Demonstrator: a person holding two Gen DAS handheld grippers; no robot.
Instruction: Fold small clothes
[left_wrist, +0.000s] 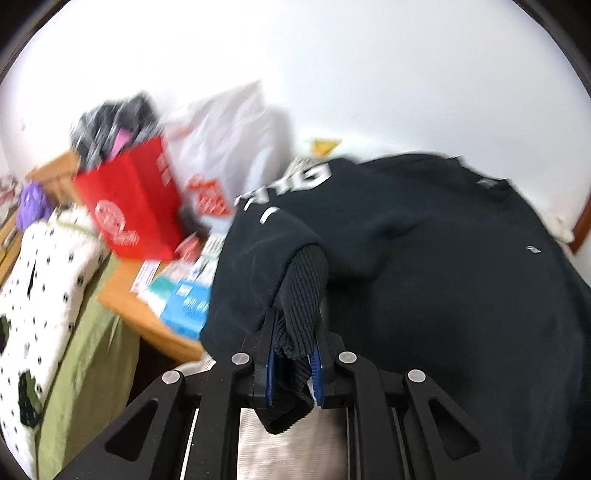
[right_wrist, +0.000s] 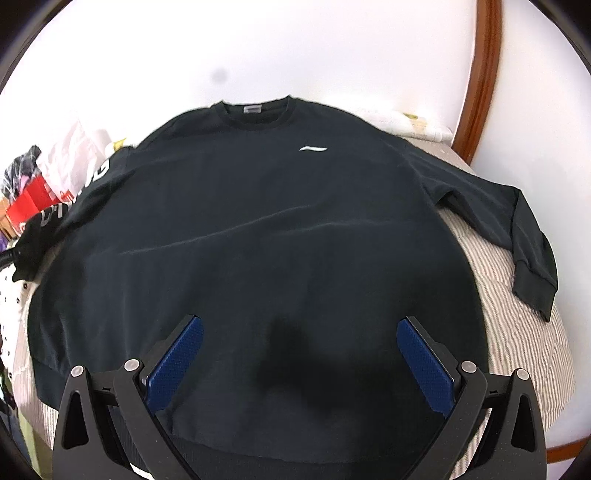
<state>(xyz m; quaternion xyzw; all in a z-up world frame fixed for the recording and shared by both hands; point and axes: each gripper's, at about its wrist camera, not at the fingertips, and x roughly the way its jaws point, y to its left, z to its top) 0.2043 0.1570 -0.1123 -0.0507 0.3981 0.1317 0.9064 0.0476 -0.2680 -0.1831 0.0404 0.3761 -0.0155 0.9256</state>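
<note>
Black sweatshirt (right_wrist: 258, 229): flat, collar far. Left gripper (left_wrist: 293, 354) jaws pinching its ribbed cuff (left_wrist: 301, 291); right gripper (right_wrist: 299, 362) jaws spread above hem.

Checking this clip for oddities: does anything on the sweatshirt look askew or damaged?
No damage shows. The black sweatshirt lies flat, but its sleeves differ: the left gripper pinches one ribbed cuff, the other sleeve bends downward.

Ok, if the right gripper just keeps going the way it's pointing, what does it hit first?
Most likely the black sweatshirt itself: the right gripper, open and empty, points down at its lower front, with nothing visible between. Exact depth is unclear.
</note>
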